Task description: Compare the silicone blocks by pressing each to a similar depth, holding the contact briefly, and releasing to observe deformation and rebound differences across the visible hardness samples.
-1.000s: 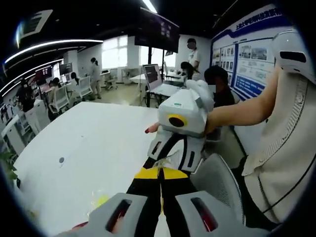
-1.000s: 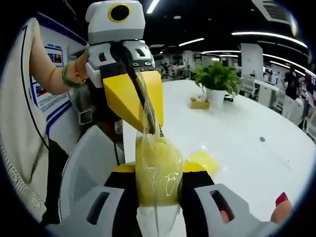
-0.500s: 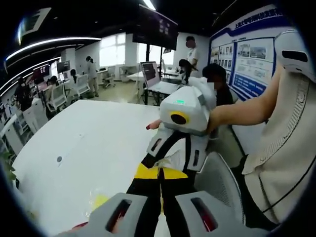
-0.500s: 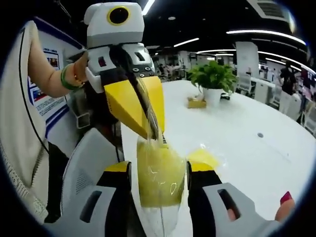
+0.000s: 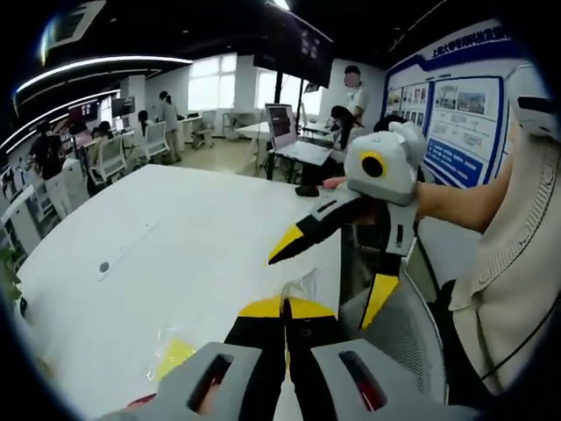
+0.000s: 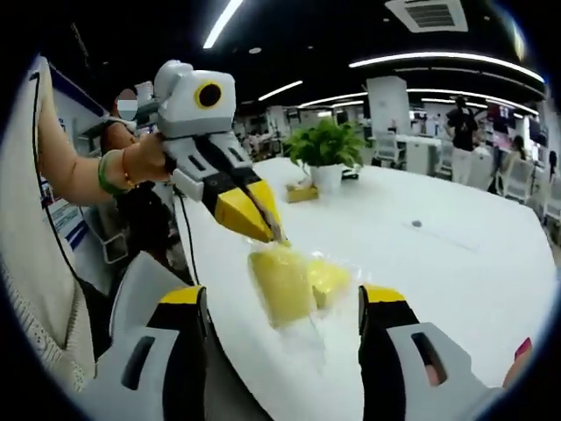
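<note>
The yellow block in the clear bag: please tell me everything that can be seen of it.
The yellow block is a pale yellow, matte, rubbery-looking slab inside a clear plastic bag. It hangs tilted above the white table, held by the bag's top edge, which the left claw pinches shut. The right claw's jaws stand wide apart on both sides, not touching it. A second yellow piece lies beside it.

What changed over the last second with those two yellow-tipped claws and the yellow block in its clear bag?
The right gripper opened its jaws and let go of the bagged yellow block, then drew back from it. The left gripper stayed shut on the clear bag, from which the block now hangs. Another yellow bagged piece still lies on the white table, as does the potted plant.
</note>
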Demonstrator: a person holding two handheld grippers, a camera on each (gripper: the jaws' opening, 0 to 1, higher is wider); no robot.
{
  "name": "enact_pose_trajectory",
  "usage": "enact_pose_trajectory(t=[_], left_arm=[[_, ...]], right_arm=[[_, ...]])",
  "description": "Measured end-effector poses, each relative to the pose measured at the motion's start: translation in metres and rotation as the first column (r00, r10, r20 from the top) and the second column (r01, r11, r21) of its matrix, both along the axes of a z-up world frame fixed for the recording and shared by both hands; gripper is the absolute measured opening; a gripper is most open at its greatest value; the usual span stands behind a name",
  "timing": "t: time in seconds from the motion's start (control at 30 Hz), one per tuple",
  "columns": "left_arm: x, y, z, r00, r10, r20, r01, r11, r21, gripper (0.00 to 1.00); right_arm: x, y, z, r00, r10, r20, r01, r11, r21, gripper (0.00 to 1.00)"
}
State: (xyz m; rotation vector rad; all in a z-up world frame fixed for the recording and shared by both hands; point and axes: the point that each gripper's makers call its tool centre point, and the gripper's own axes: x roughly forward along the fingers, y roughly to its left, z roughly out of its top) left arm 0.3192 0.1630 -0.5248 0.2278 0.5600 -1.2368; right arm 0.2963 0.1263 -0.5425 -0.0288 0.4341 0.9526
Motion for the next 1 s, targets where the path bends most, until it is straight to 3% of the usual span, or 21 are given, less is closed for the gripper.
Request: enact_pose_trajectory(t=[0.23, 0.43, 0.7, 0.77, 0.87, 0.97, 1.0], left_arm=[[0.020, -0.007, -0.027, 0.997, 0.047, -0.065, -0.048, 0.999, -0.018, 0.00], [0.042, -0.019, -0.048, 0.990, 0.108, -0.086, -0.113, 0.992, -0.055, 0.00], [0.061, -0.042, -0.071, 0.971, 0.153, -0.185, -0.178, 0.976, -0.125, 0.00], [0.067, -0.050, -0.071, 0.957, 0.168, -0.237, -0.211, 0.963, -0.169, 0.00], [0.082, -0.056, -0.080, 0.948, 0.195, -0.250, -0.243, 0.953, -0.181, 0.00], [0.099, -0.058, -0.090, 0.920, 0.262, -0.291, -0.328, 0.922, -0.206, 0.00], [0.107, -0.056, -0.094, 0.902, 0.297, -0.314, -0.371, 0.904, -0.211, 0.00]], right_arm=[[-0.009, -0.046, 0.010, 0.994, -0.112, 0.005, 0.112, 0.993, 0.029, 0.64], [-0.013, -0.066, 0.008, 0.983, -0.182, -0.004, 0.182, 0.983, 0.027, 0.64], [-0.016, -0.089, 0.002, 0.965, -0.260, -0.030, 0.261, 0.965, 0.027, 0.63], [-0.017, -0.093, 0.000, 0.962, -0.271, -0.036, 0.272, 0.962, 0.024, 0.63], [-0.017, -0.101, -0.002, 0.955, -0.295, -0.044, 0.296, 0.955, 0.024, 0.62], [-0.018, -0.106, -0.006, 0.952, -0.304, -0.050, 0.304, 0.953, 0.006, 0.62], [-0.018, -0.107, -0.008, 0.951, -0.305, -0.053, 0.305, 0.952, -0.004, 0.62]])
